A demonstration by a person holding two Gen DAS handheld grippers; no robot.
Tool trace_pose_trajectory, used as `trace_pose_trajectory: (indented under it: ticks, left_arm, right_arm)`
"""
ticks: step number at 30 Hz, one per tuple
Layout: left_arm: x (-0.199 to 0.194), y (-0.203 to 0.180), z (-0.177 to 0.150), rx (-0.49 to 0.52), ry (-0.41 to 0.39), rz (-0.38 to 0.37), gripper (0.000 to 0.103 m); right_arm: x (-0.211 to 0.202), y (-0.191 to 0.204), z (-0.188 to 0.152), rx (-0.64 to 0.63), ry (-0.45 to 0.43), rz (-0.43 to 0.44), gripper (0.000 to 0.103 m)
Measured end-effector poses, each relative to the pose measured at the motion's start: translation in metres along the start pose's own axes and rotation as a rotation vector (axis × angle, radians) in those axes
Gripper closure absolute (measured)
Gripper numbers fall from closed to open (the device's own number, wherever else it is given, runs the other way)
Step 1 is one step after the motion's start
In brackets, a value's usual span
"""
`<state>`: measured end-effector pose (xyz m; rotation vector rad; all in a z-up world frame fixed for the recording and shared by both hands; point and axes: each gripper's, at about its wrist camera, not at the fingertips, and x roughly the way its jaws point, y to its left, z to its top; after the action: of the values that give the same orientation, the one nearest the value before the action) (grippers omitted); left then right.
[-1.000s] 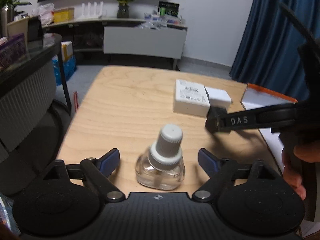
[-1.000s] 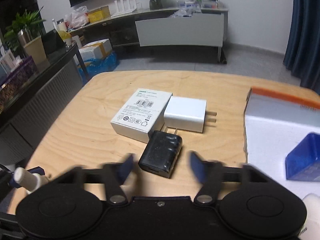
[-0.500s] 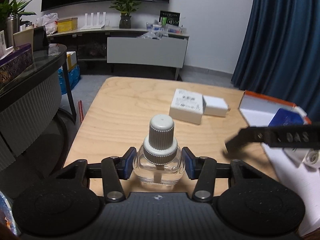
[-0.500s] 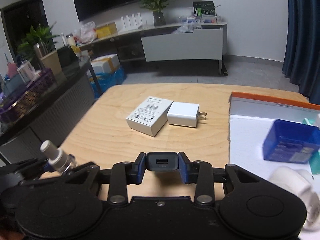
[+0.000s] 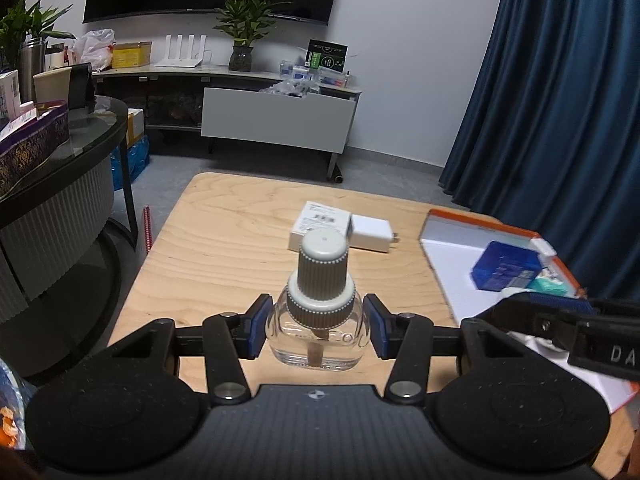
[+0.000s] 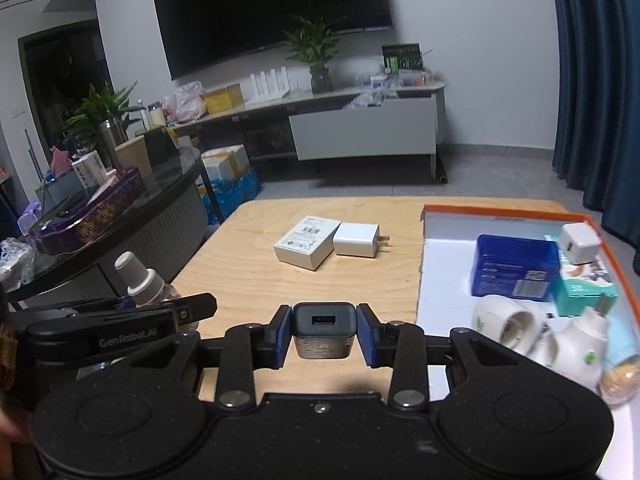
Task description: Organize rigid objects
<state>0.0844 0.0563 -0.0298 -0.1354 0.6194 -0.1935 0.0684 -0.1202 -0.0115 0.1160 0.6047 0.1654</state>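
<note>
The left gripper (image 5: 316, 332) has its jaws clamped on a clear glass bottle (image 5: 318, 316), held above the desk (image 5: 224, 248). The right gripper (image 6: 323, 334) pinches a black charger (image 6: 323, 330) beside the orange-rimmed tray (image 6: 440, 264) at the desk's right edge.

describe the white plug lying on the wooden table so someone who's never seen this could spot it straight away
On the bare part of the wooden table, left of the orange-rimmed tray, two white things lie touching. The white plug is the right-hand one, next to the white carton. Unlike the printed carton, it is plain and smooth, with two metal prongs pointing toward the tray.
</note>
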Motion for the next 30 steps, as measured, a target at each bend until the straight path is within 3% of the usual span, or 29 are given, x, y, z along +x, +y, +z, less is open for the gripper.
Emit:
trace_pose_trajectory:
  ticks: [16, 30]
  left_arm:
    - [-0.022, -0.052, -0.008, 0.072, 0.003, -0.099, 0.053]
    - [-0.018, -0.096, -0.017, 0.139, 0.039, -0.193, 0.053]
  right_arm:
    - [-0.070, -0.034, -0.019, 0.039, -0.080, -0.095, 0.060]
    - [-0.106, -0.084, -0.039, 0.120, -0.117, -0.233, 0.060]
